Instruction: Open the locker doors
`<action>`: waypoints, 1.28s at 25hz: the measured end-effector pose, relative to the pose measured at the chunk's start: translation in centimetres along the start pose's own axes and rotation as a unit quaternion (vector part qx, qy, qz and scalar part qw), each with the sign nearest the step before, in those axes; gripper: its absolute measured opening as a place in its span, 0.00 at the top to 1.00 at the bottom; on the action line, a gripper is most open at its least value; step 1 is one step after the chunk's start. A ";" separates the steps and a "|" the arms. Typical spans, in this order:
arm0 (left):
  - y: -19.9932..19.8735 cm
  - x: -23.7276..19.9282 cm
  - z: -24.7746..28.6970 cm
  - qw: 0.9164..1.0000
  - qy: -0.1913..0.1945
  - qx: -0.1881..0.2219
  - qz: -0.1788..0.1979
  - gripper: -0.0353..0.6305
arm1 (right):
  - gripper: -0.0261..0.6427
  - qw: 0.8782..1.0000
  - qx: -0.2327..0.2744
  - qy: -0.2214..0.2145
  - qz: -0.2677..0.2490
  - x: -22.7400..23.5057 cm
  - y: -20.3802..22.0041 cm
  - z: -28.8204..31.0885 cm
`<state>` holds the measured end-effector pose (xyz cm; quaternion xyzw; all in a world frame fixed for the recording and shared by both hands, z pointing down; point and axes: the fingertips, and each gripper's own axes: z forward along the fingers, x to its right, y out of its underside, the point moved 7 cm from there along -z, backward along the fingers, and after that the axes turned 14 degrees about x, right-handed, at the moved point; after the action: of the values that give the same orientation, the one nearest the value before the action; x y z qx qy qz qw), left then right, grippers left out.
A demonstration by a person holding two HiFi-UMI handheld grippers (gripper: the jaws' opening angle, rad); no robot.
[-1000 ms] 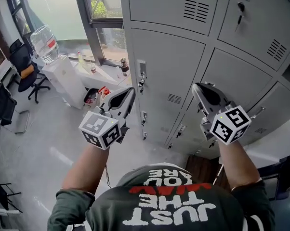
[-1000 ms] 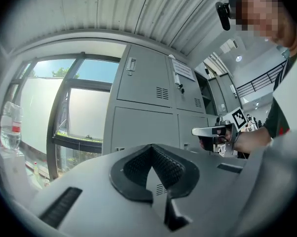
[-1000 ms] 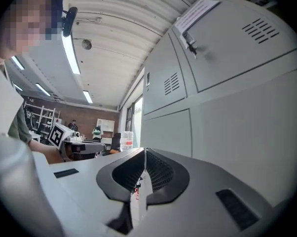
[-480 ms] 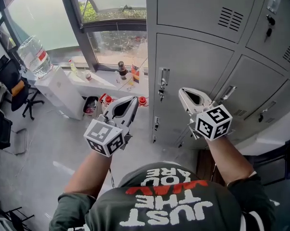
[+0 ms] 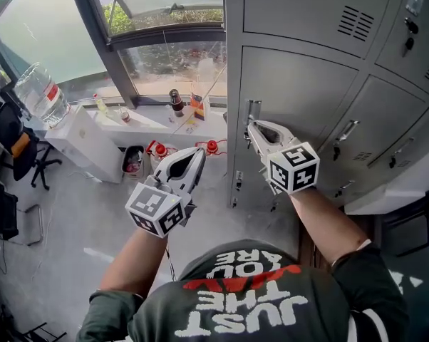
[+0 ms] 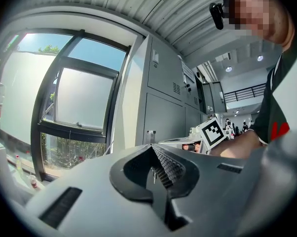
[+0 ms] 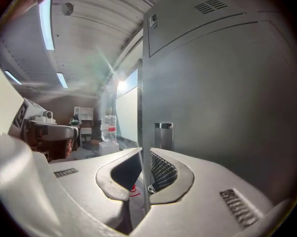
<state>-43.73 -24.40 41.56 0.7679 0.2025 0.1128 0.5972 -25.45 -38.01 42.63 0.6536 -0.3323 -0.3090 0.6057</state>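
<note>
Grey doors (image 5: pixel 300 91) all shut, nothing opened yet: your right gripper (image 5: pixel 252 125), jaws together and empty, sits near a handle (image 5: pixel 254 108); your left gripper (image 5: pixel 198 152), likewise closed, hangs left.

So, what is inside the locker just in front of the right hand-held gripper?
Only its outside shows: the grey locker door is shut, with a metal handle at its left edge. The inside cannot be seen, because the door covers it.

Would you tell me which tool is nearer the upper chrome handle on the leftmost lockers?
Right. The right tool points at the handle, tips just short of it; the left tool hangs well off to its left.
</note>
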 end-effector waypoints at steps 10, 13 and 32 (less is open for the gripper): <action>1.1 -2.0 -0.8 1.000 0.006 -0.008 -0.018 0.94 | 0.73 0.998 -0.009 0.060 -0.003 -0.3 1.3 2.5; 1.3 -2.3 -0.8 1.000 0.009 -0.007 -0.024 0.94 | 0.68 0.997 -0.010 0.082 -0.001 -0.3 1.2 3.2; 1.6 -3.6 -2.3 0.999 0.004 -0.004 -0.040 0.94 | 0.66 0.998 -0.009 0.063 0.002 -0.7 0.5 4.7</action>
<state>-47.65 -24.30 43.99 0.7562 0.2352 0.0931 0.6035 -29.66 -40.26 42.83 0.6657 -0.2923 -0.2686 0.6318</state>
